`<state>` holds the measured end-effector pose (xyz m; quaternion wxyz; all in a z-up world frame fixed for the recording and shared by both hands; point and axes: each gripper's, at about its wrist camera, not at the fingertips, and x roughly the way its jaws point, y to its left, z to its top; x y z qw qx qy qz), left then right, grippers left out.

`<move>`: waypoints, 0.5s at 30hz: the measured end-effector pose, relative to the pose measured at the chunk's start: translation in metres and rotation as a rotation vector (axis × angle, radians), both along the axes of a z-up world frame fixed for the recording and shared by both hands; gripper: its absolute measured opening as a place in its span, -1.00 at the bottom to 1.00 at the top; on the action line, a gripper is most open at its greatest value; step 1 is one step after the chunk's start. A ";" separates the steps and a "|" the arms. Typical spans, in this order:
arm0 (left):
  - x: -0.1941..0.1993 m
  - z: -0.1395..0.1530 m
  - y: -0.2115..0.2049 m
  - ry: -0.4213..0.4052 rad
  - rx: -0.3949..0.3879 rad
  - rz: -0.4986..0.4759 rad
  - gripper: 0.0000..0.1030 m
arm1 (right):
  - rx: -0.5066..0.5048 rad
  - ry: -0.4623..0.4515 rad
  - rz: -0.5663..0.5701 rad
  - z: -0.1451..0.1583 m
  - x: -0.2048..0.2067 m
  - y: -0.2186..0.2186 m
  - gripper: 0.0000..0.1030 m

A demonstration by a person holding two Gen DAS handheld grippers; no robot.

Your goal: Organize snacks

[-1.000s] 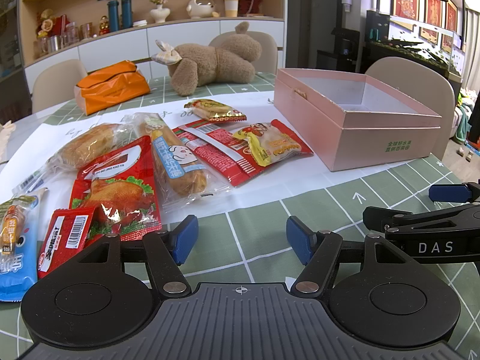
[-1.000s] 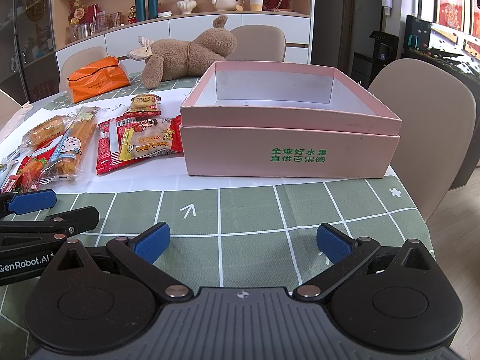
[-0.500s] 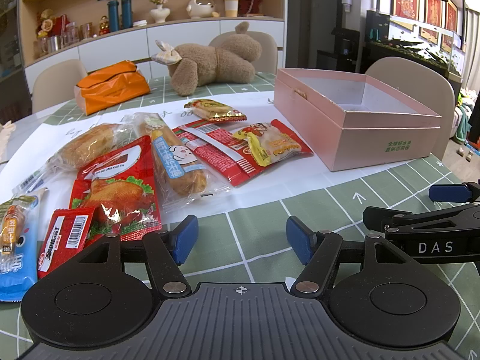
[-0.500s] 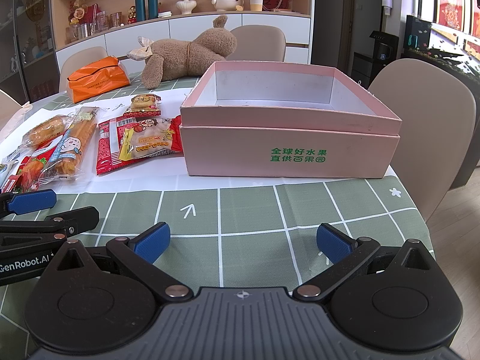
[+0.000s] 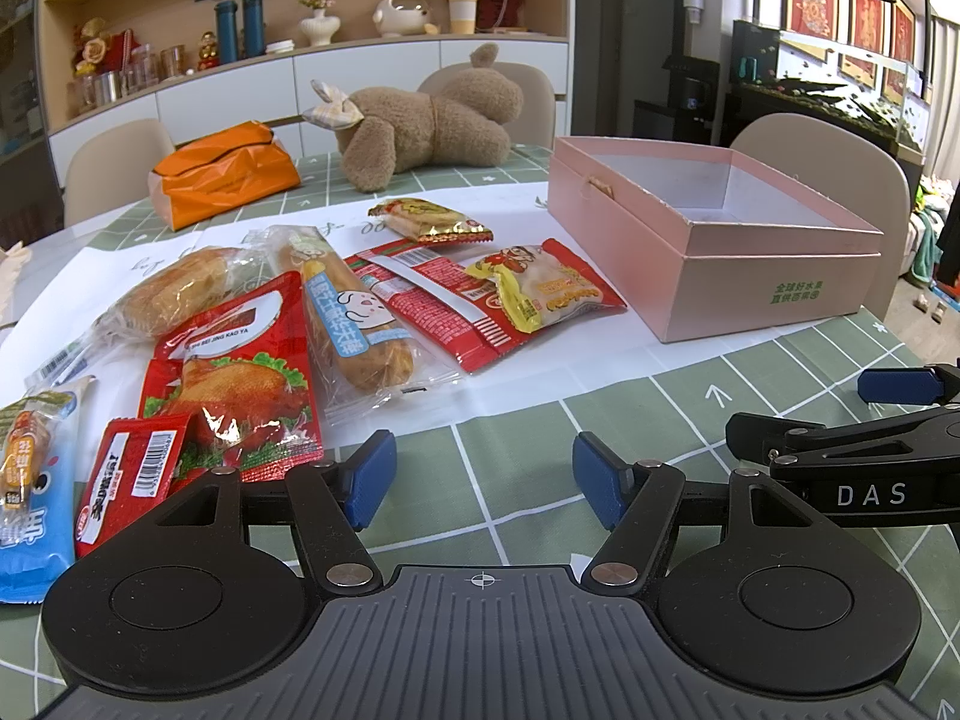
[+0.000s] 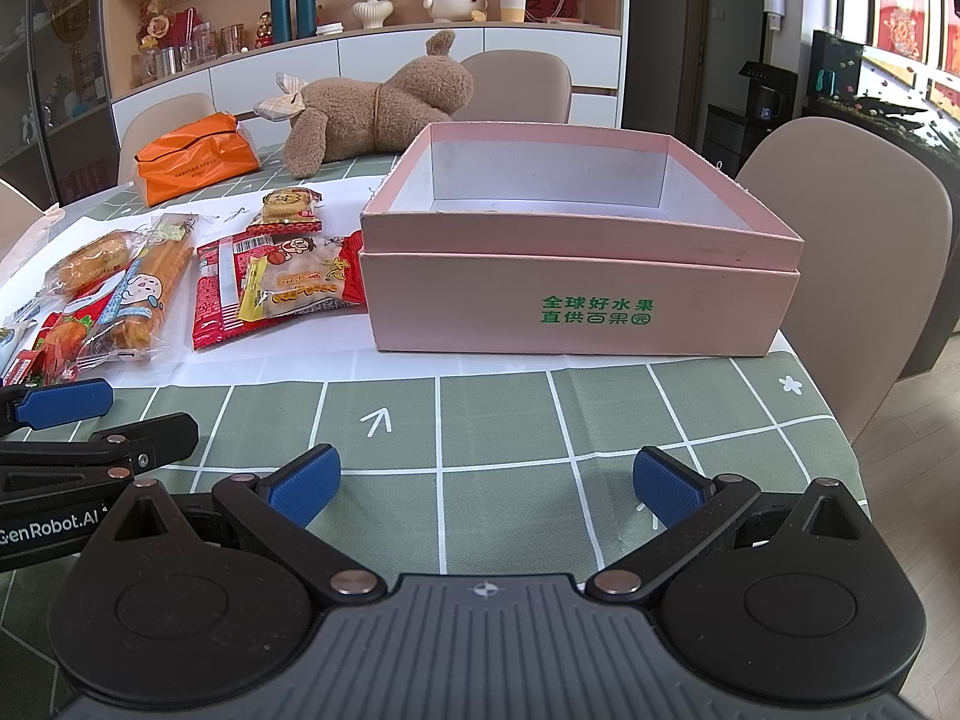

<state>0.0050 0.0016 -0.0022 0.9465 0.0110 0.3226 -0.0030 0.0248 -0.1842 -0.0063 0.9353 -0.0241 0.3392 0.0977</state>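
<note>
Snacks are laid out unsorted at the left and centre of the left wrist view, on white paper over the green checked table (image 5: 522,468); none are seen inside the pink box (image 5: 750,294), which stands open at the right of that frame with its interior bare. The task is therefore judged to be at its start, with no packet yet picked.

The left gripper (image 5: 483,480) is held low at the bottom centre of its frame, jaws spread wide and empty, over bare cloth just short of the packets. The right gripper (image 6: 486,483) is likewise spread wide and empty at the bottom centre of its view, in front of the box.

For the next move, one packet would need to be selected, approached with the jaws lowered flat to the table, and closed on at an edge, since the wrappers lie thin and partly overlapped. The roast chicken packet (image 5: 234,384) at lower left lies nearest the left gripper.

Readable writing is as follows. "BEI JING KAO YA" is printed on the roast chicken packet. Green Chinese characters are printed on the box front (image 6: 594,311). "DAS" and "GenRobot.AI" are marked on the gripper bodies. Other packet text is too small to be read.
</note>
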 end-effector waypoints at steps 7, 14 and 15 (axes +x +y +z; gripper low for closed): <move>0.001 0.000 0.000 0.000 -0.003 0.000 0.39 | 0.000 0.000 0.000 0.000 0.000 0.000 1.00; -0.013 0.012 0.018 0.078 -0.129 0.009 0.33 | -0.001 -0.001 0.002 -0.001 -0.001 0.001 1.00; -0.016 0.018 0.028 0.096 -0.187 0.031 0.33 | -0.001 -0.001 0.027 -0.001 0.002 0.002 1.00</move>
